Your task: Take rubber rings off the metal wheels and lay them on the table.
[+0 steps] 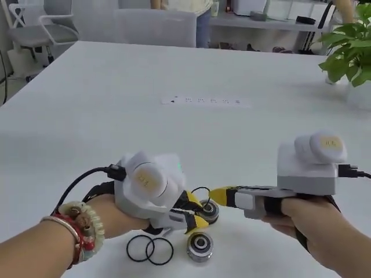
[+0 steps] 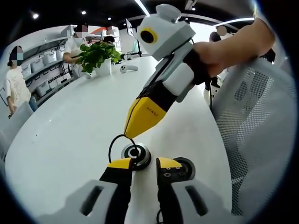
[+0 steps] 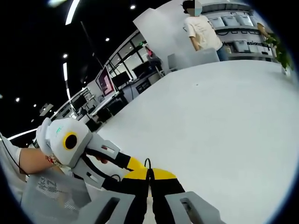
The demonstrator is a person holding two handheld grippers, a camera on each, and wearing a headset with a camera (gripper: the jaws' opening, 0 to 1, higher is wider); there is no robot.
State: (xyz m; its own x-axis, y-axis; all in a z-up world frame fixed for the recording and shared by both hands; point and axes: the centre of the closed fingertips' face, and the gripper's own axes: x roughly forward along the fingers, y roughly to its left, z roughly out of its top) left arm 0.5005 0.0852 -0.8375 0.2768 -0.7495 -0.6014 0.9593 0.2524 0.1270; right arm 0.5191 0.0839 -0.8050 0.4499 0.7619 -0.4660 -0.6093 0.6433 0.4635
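While my right gripper (image 3: 149, 179) is clenched on a thin black rubber ring (image 2: 116, 142), with a short bit of it poking up from between the closed yellow tips, my left gripper (image 2: 145, 164) looks clamped on the metal wheel (image 2: 136, 155) that the ring belongs to, pinning it on the table (image 1: 174, 75) close to the near edge. Part of the ring stands off the wheel as a slack loop, and the rest seems to sit on the rim. I judge the ring light, soft and stretchy, grippy rather than slick, so I would take it by the free loop and peel it sideways; pulled too hard, it could snap back or drag the wheel along. The wheel is small, silver and stiff, with a dark hub, likely heavy for its size and best held across its rim. Just beside the left gripper's right jaw lies a second wheel (image 2: 187, 168), nearer the edge in the head view. Two loose rings (image 1: 149, 249), plain black circles touching or overlapping, lie flat to its left along that near edge
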